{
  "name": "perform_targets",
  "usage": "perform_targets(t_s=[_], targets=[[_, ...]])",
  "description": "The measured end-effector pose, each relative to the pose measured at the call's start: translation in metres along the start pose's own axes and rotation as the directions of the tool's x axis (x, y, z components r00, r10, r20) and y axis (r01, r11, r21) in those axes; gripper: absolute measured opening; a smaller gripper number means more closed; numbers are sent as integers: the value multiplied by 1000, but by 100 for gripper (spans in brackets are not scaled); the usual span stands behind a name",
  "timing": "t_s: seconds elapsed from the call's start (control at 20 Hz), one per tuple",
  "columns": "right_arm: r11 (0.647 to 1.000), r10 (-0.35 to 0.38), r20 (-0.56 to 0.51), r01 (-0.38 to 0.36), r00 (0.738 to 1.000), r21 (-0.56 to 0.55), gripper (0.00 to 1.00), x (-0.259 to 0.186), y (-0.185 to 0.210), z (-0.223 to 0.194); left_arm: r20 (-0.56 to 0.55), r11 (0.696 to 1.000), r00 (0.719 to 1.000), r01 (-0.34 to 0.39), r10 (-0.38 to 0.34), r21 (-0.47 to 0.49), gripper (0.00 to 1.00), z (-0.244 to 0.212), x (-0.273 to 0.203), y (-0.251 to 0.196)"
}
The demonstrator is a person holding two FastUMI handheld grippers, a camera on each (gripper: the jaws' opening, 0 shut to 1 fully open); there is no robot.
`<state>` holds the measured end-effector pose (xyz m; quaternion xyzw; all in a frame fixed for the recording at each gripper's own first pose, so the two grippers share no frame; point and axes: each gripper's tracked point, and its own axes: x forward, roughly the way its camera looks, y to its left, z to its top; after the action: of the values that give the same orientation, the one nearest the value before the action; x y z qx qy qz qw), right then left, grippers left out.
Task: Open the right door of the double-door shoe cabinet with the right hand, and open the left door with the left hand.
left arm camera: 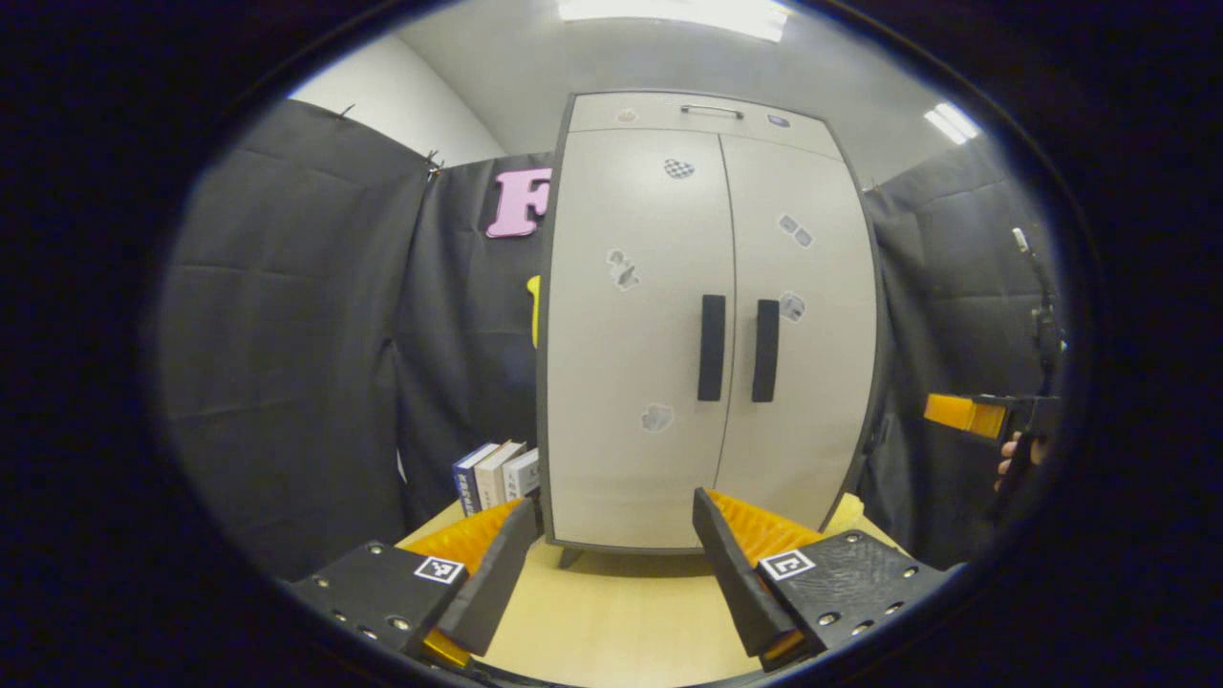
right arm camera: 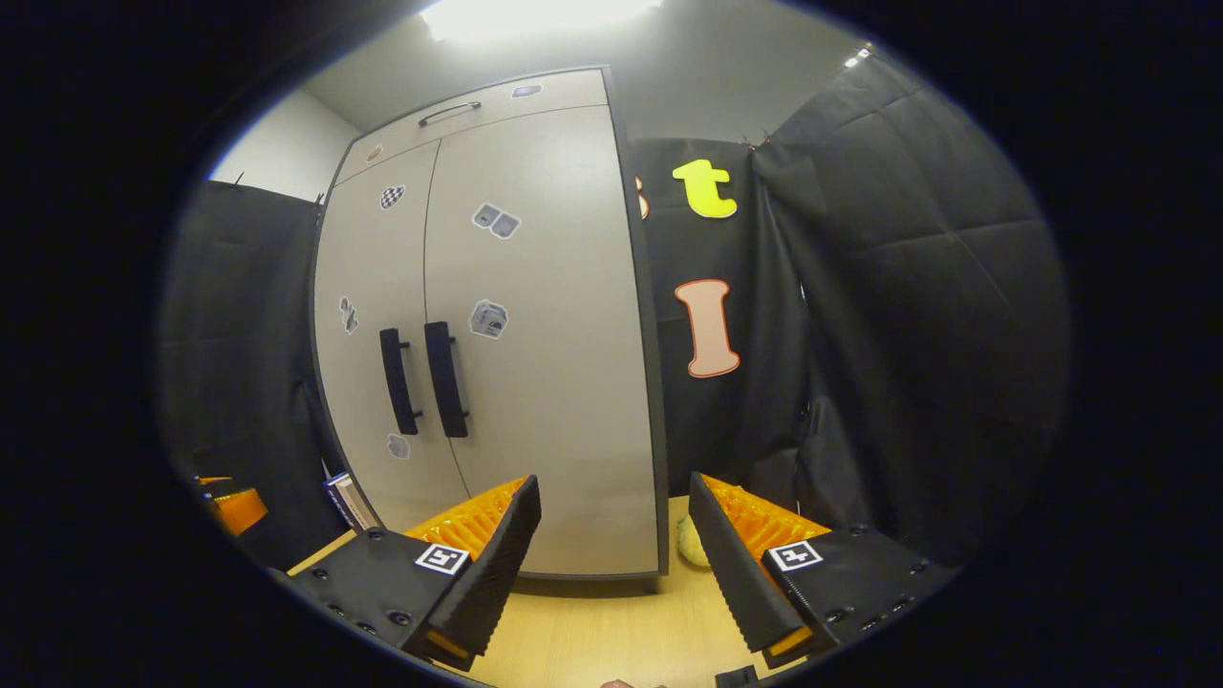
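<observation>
A tall pale grey shoe cabinet (left arm camera: 707,239) stands on a wooden table, both doors shut. Its left door (left arm camera: 635,382) and right door (left arm camera: 807,382) each carry a dark vertical handle, the left handle (left arm camera: 711,347) and the right handle (left arm camera: 765,351), side by side at the centre seam. My left gripper (left arm camera: 616,521) is open, low in front of the left door and well short of it. In the right gripper view the cabinet (right arm camera: 535,334) sits to the left with its handles (right arm camera: 446,379). My right gripper (right arm camera: 611,497) is open near the cabinet's right edge. The right gripper (left arm camera: 965,413), held by a hand, also shows far right in the left gripper view.
Several books (left arm camera: 492,475) stand upright left of the cabinet on the light wooden table (left arm camera: 621,621). A small pale yellow object (right arm camera: 690,545) lies at the cabinet's right rear corner. A narrow drawer with a metal pull (left arm camera: 712,112) tops the cabinet. Black cloth walls close in on both sides.
</observation>
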<state>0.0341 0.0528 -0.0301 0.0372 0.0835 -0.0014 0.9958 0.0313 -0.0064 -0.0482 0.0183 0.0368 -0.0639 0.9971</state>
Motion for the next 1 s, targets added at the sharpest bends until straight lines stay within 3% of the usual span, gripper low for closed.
perform_targets(t_s=[0.15,0.3,0.6,0.9,1.0], targets=[[999,44,11,-43,999,-20,98,17,32,8,71,997,996,-59,62,-47,96,2,-1,38],[996,84,41,-83,996,-31,98,35,69,29,59,994,993,-95,98,-45,96,-7,2,72],[985,175,106,-173,979,-29,98,75,130,76,69,991,990,-121,125,-62,96,-16,4,116],[987,125,98,-114,987,-109,98,116,149,89,52,987,987,-149,152,-61,96,-36,13,155],[991,104,85,-96,991,-92,98,126,150,86,80,987,984,-159,157,11,96,-35,15,168]])
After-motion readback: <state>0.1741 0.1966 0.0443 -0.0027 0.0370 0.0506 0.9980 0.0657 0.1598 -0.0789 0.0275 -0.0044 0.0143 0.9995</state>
